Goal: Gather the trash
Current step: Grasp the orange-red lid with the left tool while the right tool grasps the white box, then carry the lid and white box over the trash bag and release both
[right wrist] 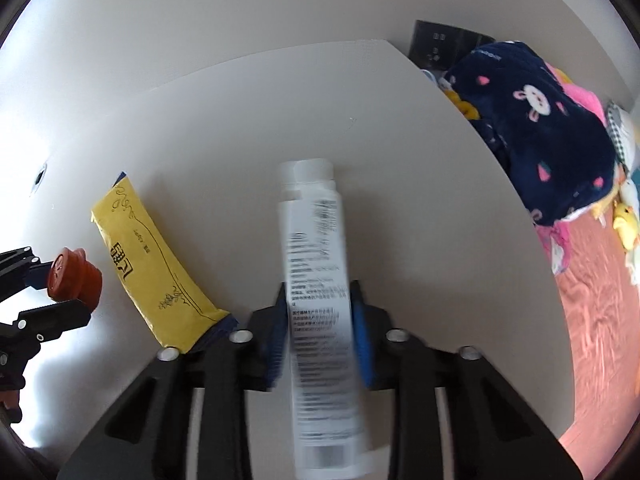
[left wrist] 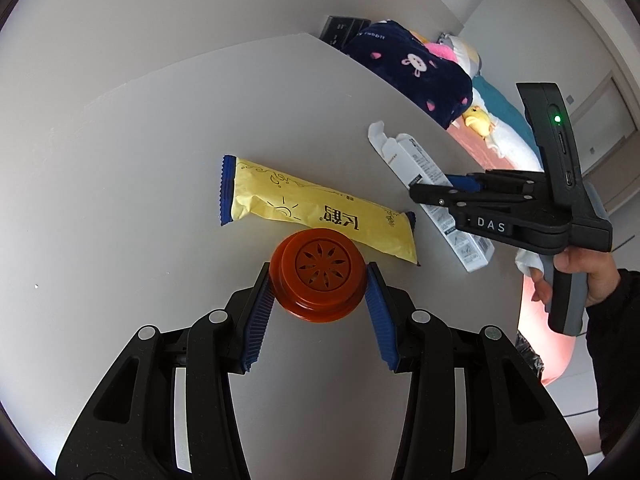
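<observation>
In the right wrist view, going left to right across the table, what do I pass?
Orange-red round lid held by the left gripper → yellow snack packet → white printed carton between the right gripper jaws → navy rabbit-print blanket past the table's edge.

Two close wrist fisheyes angled down (both sharing yellow wrapper [left wrist: 316, 210], white table [left wrist: 132, 168]).
</observation>
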Available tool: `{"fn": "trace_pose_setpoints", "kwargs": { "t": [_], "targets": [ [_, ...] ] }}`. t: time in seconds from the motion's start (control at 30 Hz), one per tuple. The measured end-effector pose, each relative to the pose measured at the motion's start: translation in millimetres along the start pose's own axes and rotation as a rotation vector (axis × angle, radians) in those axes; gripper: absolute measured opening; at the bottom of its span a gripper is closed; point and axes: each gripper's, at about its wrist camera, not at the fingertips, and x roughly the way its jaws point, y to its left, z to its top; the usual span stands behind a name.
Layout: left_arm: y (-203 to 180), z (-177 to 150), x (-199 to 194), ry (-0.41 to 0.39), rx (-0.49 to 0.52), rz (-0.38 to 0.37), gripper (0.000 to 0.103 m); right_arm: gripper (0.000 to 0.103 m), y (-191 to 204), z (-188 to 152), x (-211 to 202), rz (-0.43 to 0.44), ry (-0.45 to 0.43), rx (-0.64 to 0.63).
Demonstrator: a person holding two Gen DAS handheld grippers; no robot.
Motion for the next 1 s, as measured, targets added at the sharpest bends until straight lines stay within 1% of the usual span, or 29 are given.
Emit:
{"fn": "trace_pose_setpoints", "kwargs": {
  "t": [0.2, 0.37, 0.63, 1.0],
  "targets": [
    [-3.1, -0.3, -2.6, -0.016, 0.013, 0.005, 0.044, 0.028, -0.3, -15.9, -10.0, -0.023, -0.037, 0.084],
    [-10.2, 0.8, -4.2, -0.019, 0.032, -0.002, 0.044, 0.028, -5.2, -29.1, -27.1, -0.039, -0.057, 0.134],
    [-28.7, 2.5, -7.2, -0.013, 0.083, -0.032, 0.044, 0.028, -10.8, -47.9, -53.0, -0.043, -0.089, 0.154],
    [-55.2, -1.3, -15.5, -0.018, 0.144, -0.040, 0.045, 0.028, -10.6, -78.9, -87.0, -0.020, -0.140, 0.236]
  ]
}}
